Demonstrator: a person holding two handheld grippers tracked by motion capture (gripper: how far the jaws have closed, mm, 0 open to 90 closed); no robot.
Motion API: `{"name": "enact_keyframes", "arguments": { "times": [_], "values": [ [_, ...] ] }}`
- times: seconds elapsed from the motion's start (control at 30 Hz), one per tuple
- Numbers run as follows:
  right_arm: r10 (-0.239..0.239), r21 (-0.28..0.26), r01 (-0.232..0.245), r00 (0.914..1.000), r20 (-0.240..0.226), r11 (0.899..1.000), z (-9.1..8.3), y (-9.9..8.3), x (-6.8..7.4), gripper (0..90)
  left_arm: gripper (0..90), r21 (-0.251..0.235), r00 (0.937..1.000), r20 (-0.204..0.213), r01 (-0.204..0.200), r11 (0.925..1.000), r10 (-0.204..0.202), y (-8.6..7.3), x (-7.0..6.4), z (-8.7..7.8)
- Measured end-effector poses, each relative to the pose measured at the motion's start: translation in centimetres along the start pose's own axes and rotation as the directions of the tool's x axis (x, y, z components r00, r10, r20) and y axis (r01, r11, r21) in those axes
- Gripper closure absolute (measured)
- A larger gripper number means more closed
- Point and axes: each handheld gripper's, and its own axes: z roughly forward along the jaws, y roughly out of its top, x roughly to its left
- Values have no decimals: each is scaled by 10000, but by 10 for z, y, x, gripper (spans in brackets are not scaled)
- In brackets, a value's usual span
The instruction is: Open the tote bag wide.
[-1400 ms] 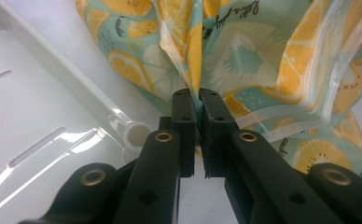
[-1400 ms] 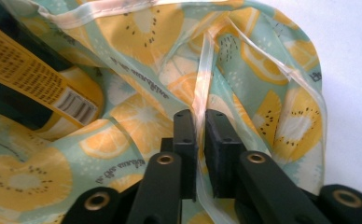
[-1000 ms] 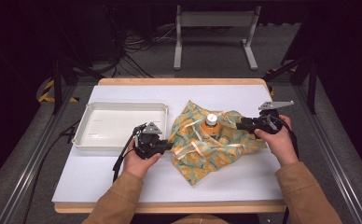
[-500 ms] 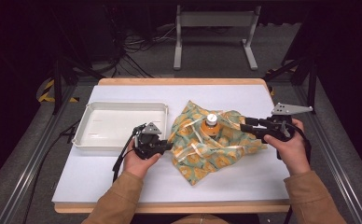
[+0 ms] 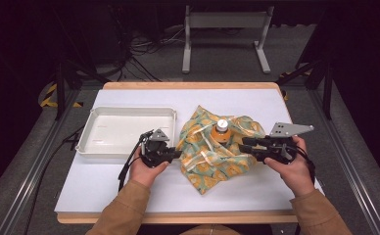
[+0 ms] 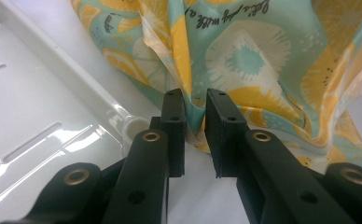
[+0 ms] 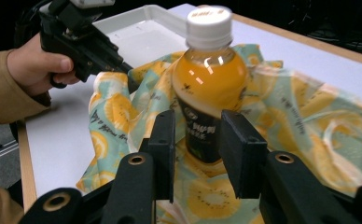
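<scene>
the bottle (image 5: 222, 129) stands on the cloth (image 5: 212, 156), right of the tray (image 5: 95, 144), between both claws.

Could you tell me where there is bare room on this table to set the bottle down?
The white tray is bare. So is the table's far strip beyond the cloth, and the near strip in front of both hands. The middle is crowded: the bottle stands on the cloth between the left gripper and right gripper.

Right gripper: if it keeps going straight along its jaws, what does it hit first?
Most likely the orange drink bottle with the white cap, upright on the lemon-print cloth; the open right gripper frames it dead ahead. The depth between them is unclear.
</scene>
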Motion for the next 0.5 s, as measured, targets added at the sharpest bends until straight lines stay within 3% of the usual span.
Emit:
{"name": "enact_keyframes", "arguments": {
  "times": [0.23, 0.5],
  "values": [
    [-27, -140, 26, 10000, -40, 9999, 14, -17, 7, 642, 757, 318, 9999, 104, 100, 9994, -104, -4, 2, 3],
    [15, 371, -11, 9999, -121, 9993, 25, -41, 11, 646, 759, 316, 9998, 99, 154, 9994, -157, -6, 3, 3]
  ]
}}
